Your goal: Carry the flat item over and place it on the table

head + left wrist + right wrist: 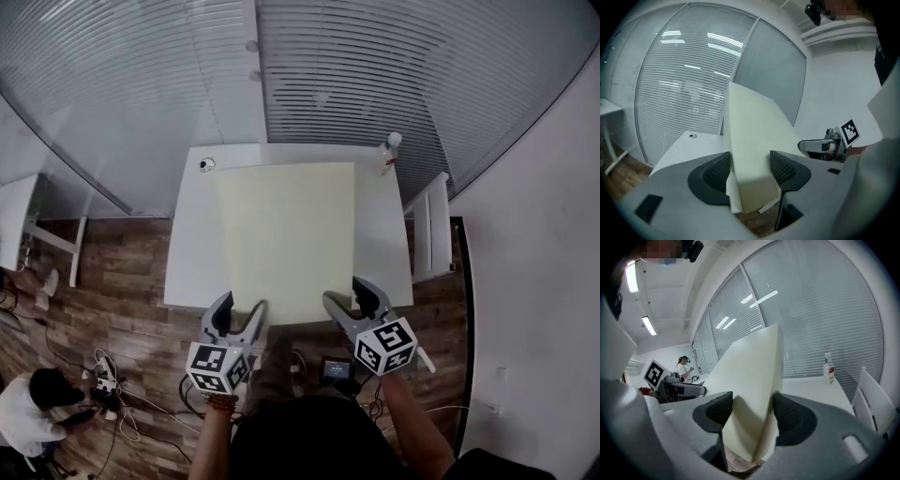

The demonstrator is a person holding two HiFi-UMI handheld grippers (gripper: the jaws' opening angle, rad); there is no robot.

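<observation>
A large pale-yellow flat board (289,239) is held over the white table (192,253), covering most of its middle. My left gripper (246,319) is shut on the board's near left corner, and my right gripper (339,305) is shut on its near right corner. In the left gripper view the board (754,140) runs up between the black pads (716,174), with the right gripper (820,145) beyond it. The right gripper view shows the board (750,380) clamped between both pads (787,416), with the left gripper (679,389) to its left.
A small bottle (388,152) stands at the table's far right corner, and a small round object (206,164) sits at the far left corner. A white chair (429,225) is right of the table. Glass walls with blinds are behind. Cables and a seated person (33,403) are on the wooden floor, lower left.
</observation>
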